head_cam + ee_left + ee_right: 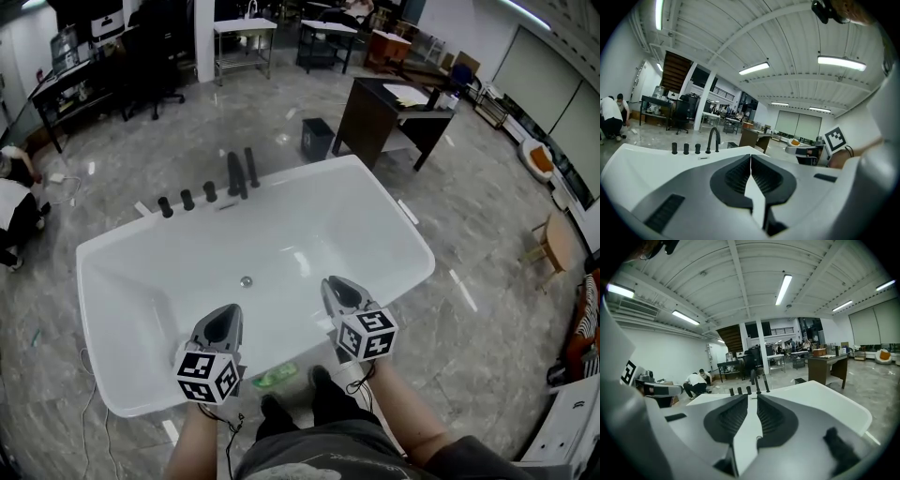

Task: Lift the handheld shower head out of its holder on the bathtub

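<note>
A white bathtub (394, 220) lies across the floor below me. Black fittings stand on its far rim: three knobs (187, 200), an arched faucet (234, 174) and, right of it, the slim black handheld shower head (251, 167) upright in its holder. In the right gripper view the shower head (765, 381) stands far off beyond the jaws. Both grippers hover over the tub's near side, well short of the fittings. My left gripper (229, 311) (750, 158) is shut with nothing in it. My right gripper (332, 284) (752, 398) is also shut and holds nothing.
A dark desk (380, 111) and a black bin (317, 138) stand behind the tub. People crouch on the floor at the far left (13, 202). A green object (275, 377) lies by my feet at the tub's near rim. A wooden chair (551, 239) is at the right.
</note>
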